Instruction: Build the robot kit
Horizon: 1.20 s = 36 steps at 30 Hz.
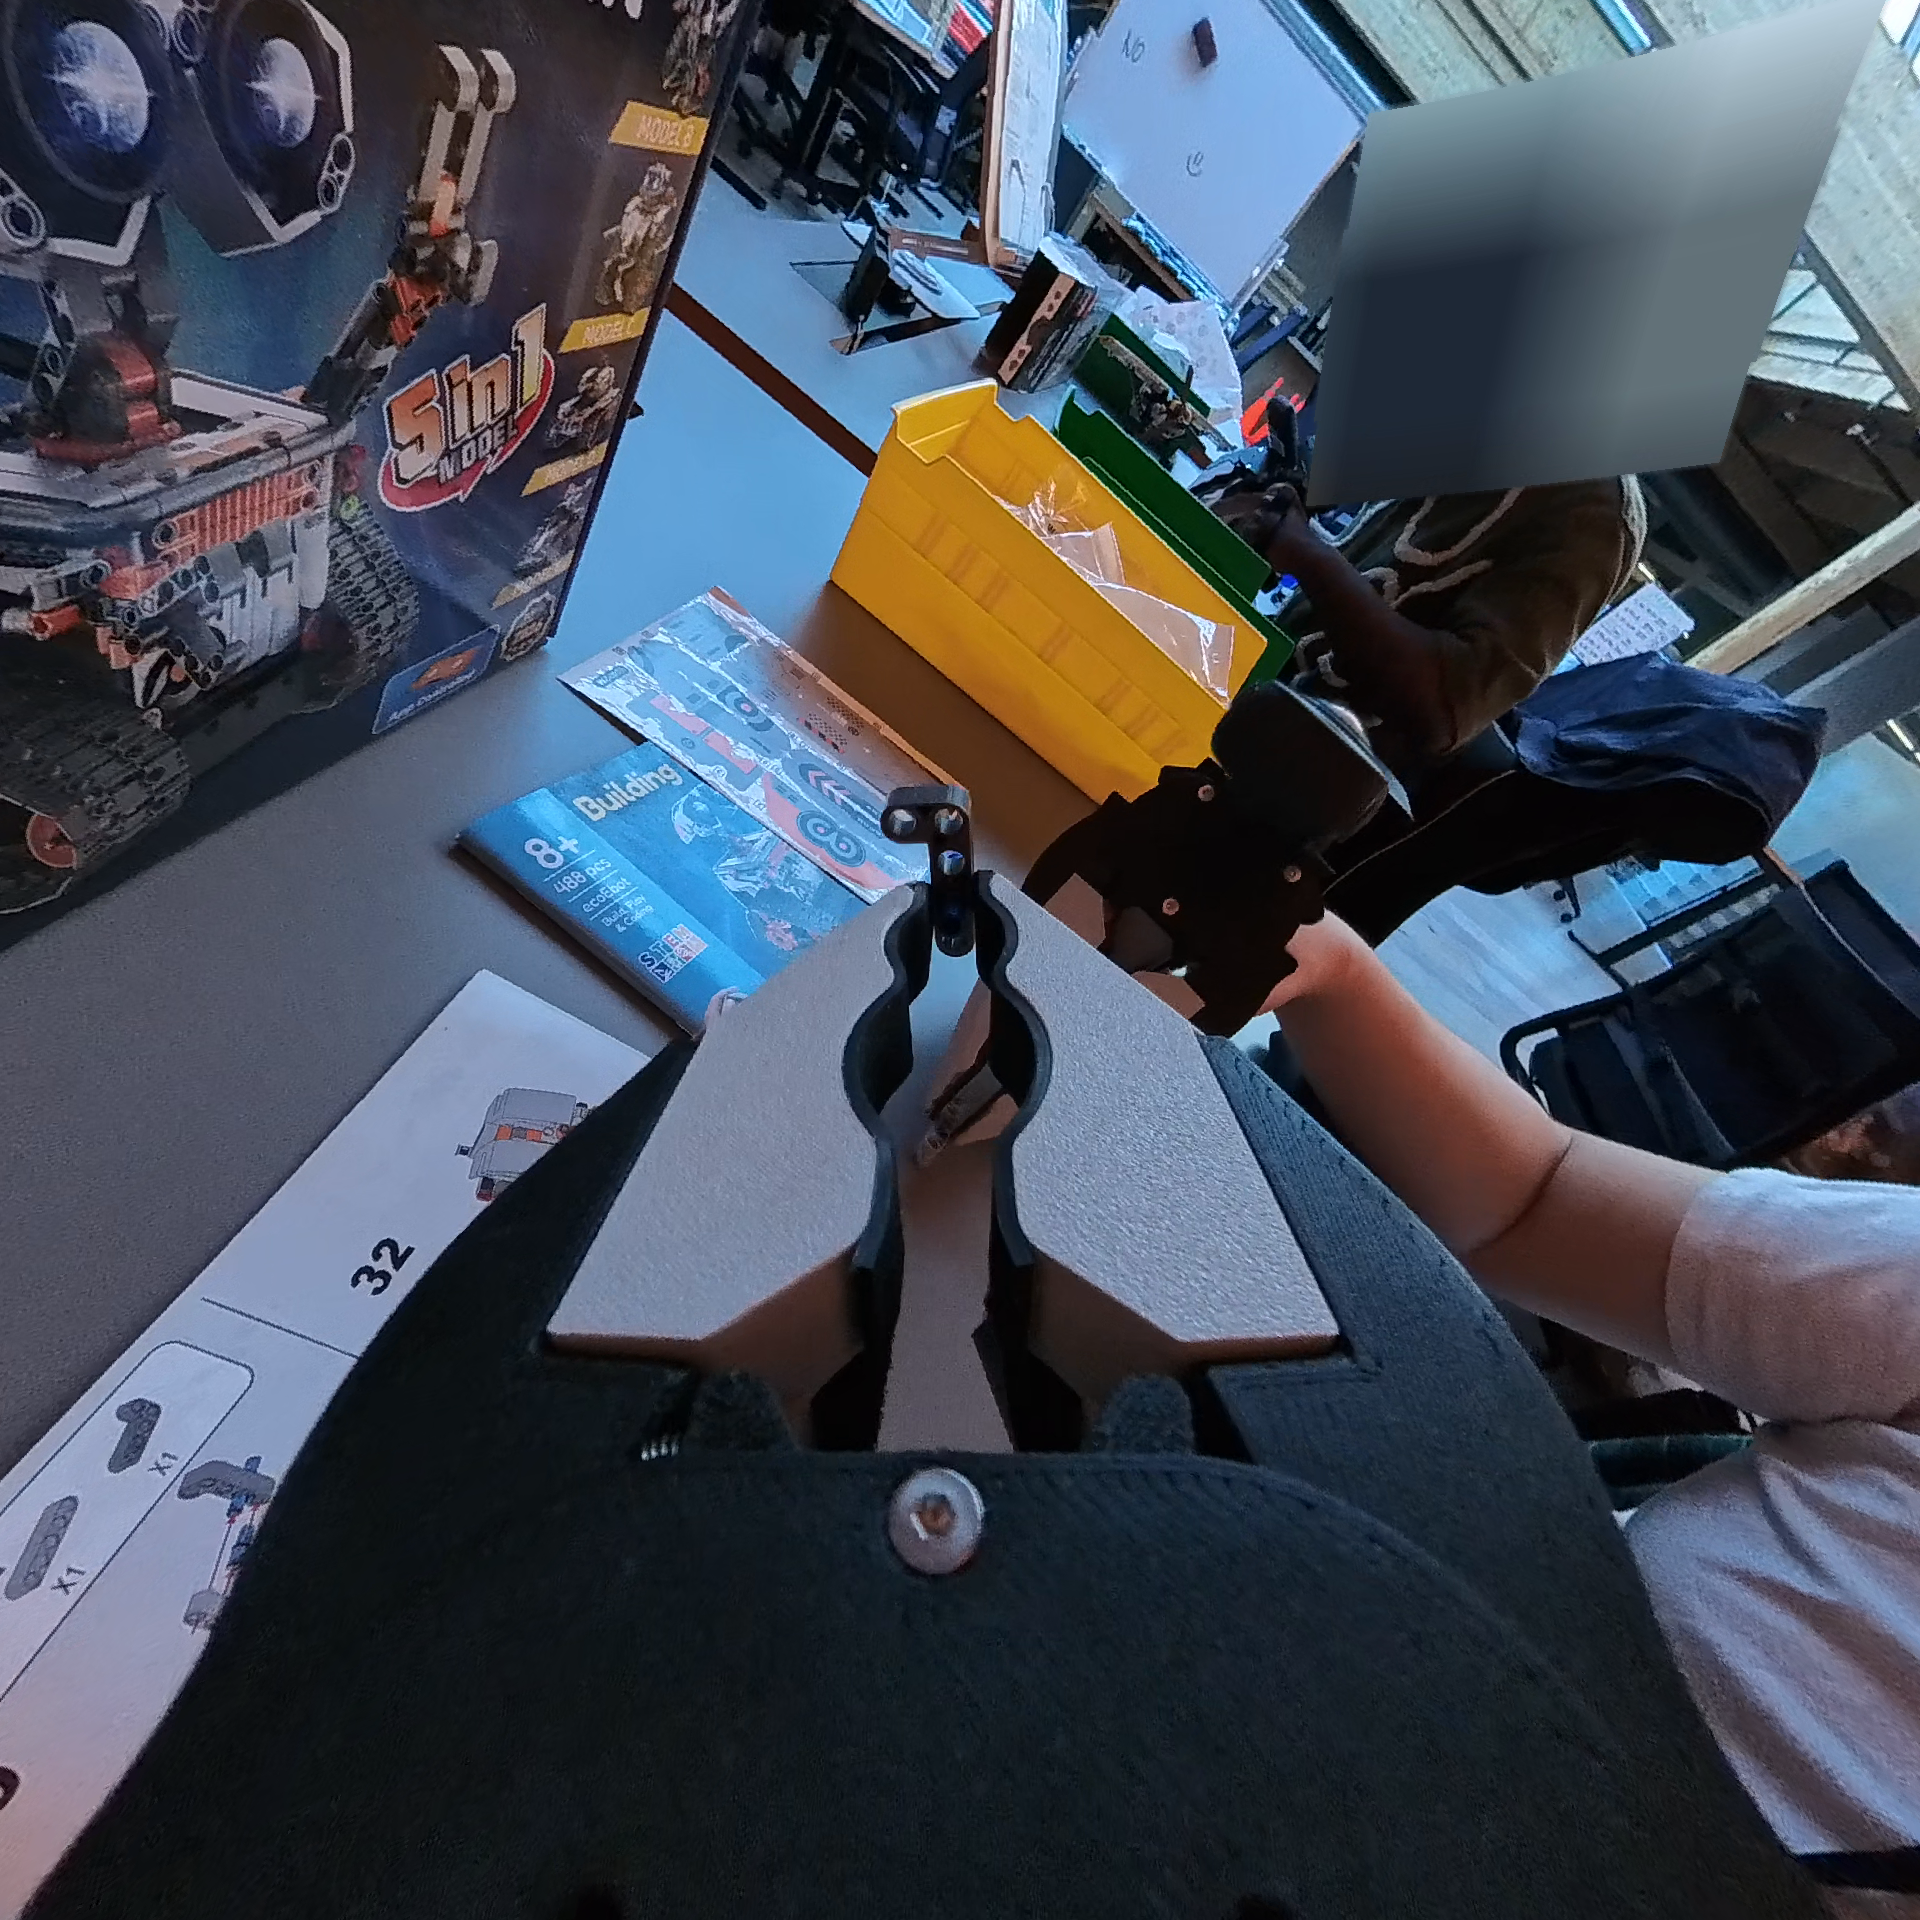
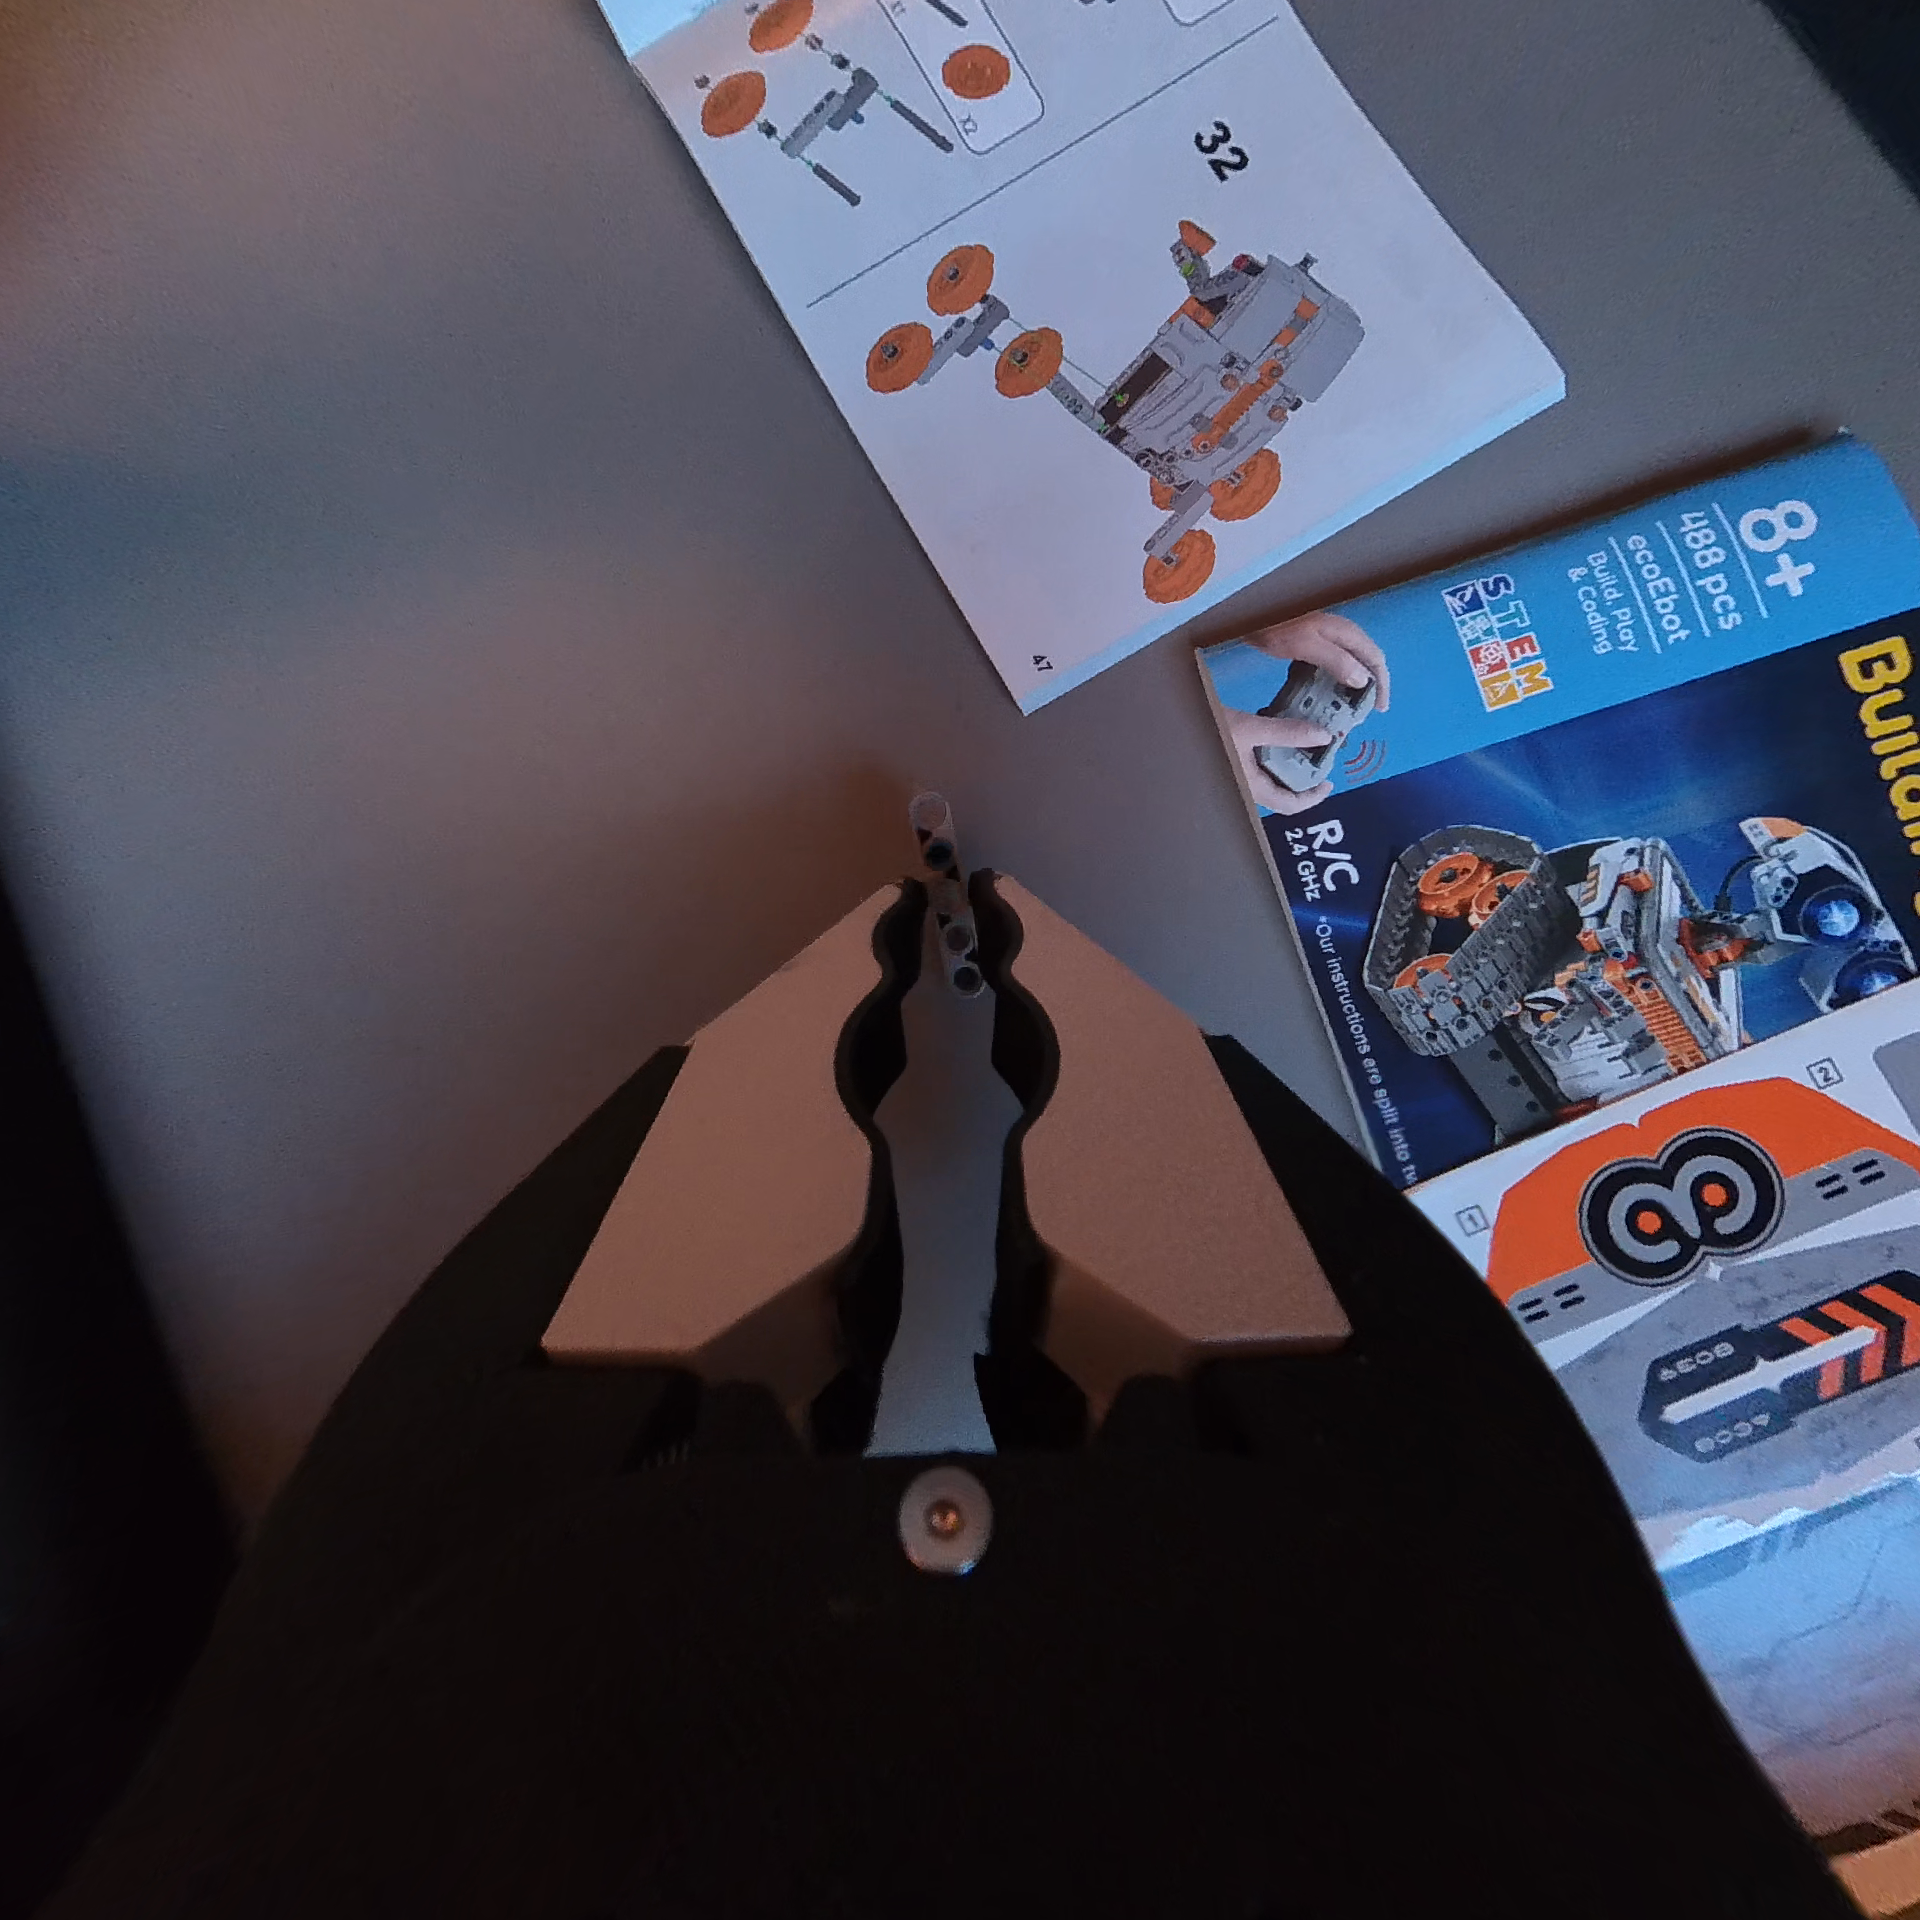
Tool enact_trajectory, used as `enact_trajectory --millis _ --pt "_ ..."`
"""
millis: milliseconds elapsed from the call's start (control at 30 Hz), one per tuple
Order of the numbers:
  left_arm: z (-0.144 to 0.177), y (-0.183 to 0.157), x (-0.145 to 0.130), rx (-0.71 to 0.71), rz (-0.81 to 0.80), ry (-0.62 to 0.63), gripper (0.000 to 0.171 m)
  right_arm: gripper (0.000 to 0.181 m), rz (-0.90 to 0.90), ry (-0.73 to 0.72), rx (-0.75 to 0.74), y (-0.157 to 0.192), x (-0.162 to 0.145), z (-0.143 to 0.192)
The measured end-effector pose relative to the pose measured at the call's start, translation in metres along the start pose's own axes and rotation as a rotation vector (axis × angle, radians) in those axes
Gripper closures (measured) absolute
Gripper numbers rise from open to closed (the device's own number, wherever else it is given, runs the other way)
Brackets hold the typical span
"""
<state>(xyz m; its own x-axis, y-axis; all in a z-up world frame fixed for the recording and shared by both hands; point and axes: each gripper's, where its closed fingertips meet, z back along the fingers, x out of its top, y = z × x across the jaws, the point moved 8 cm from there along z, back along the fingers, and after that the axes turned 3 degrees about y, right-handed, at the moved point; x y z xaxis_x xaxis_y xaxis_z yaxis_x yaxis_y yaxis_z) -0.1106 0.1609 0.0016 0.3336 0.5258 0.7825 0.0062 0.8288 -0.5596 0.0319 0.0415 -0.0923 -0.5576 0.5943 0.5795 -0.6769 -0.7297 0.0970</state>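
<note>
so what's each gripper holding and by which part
Left gripper pinches a black L-shaped beam by its long leg's lower end; right gripper pinches a grey holed beam around its middle.

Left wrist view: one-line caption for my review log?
Left gripper pinching a black L-shaped beam above a grey table, near booklets and a yellow bin.

I see matt grey bench (image 2: 416, 520) | glossy yellow plastic bin (image 1: 1018, 613) | my tongs' grainy grey fingers (image 1: 1122, 1122) | glossy blue paper booklet (image 2: 1621, 831)
</note>
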Motion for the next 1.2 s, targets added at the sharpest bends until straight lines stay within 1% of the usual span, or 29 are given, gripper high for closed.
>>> enact_trajectory --millis 167,333,433,500,667,833,1000,1067,1167,1200 --pt "0.000 -0.001 0.000 0.001 -0.001 0.002 0.167 0.173 0.018 0.006 -0.006 0.001 0.001 -0.001" --pt "0.001 -0.001 0.000 -0.001 -0.001 0.000 0.167 0.167 0.041 -0.001 -0.020 0.002 0.009 -0.003" --pt "0.000 -0.001 0.000 -0.002 -0.002 0.004 0.167 0.176 0.069 0.017 -0.035 0.003 0.012 -0.006" --pt "0.000 -0.001 0.000 -0.001 -0.004 0.003 0.167 0.177 0.071 0.016 -0.020 0.005 0.014 -0.006" --pt "0.000 0.000 0.000 -0.002 0.001 0.003 0.167 0.176 0.087 0.039 -0.001 0.008 0.012 -0.009" --pt "-0.001 -0.001 0.000 0.000 -0.002 0.006 0.167 0.176 0.089 0.020 0.014 0.008 0.012 -0.010" --pt "-0.005 0.000 -0.003 0.013 -0.001 0.031 0.167 0.163 0.032 -0.021 0.079 0.002 0.013 -0.006" --pt "-0.004 -0.002 -0.002 0.015 -0.010 0.032 0.167 0.159 0.032 -0.007 0.123 0.000 0.012 -0.006" --pt "-0.004 -0.003 -0.002 0.016 -0.014 0.031 0.167 0.161 0.045 0.018 0.141 -0.001 0.011 -0.009" --pt "-0.004 -0.002 -0.002 0.017 -0.011 0.032 0.167 0.170 0.042 0.028 0.160 -0.001 0.011 -0.011"
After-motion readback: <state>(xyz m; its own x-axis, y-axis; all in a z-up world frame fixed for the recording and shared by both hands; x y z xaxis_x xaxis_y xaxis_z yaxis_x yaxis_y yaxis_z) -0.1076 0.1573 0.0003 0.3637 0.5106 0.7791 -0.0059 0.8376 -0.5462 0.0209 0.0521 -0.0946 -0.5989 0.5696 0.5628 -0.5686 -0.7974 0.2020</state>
